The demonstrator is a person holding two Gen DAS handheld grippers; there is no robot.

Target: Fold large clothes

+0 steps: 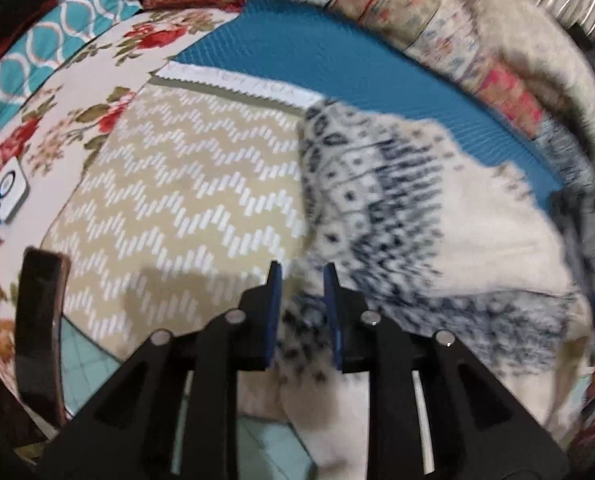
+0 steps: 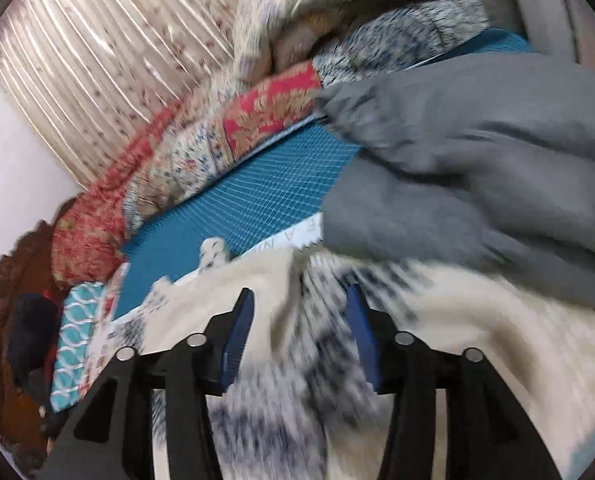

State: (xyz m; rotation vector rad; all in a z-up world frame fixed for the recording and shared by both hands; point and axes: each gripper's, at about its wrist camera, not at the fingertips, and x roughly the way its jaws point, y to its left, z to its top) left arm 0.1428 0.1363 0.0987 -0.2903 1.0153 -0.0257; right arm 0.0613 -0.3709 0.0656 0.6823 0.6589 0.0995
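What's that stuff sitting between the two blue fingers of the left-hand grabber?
In the left wrist view, the cream sweater with navy pattern runs between the left gripper fingers.

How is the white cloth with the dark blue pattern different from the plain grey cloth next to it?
The patterned cloth is cream with dark blue marks; the grey cloth is one plain colour. The patterned cloth lies right between the fingers of the right claw, which are apart; the grey cloth sits beyond them, untouched. The patterned one lies flatter, while the grey one is bunched into thick rolls. Both are soft and rest over the blue mat.
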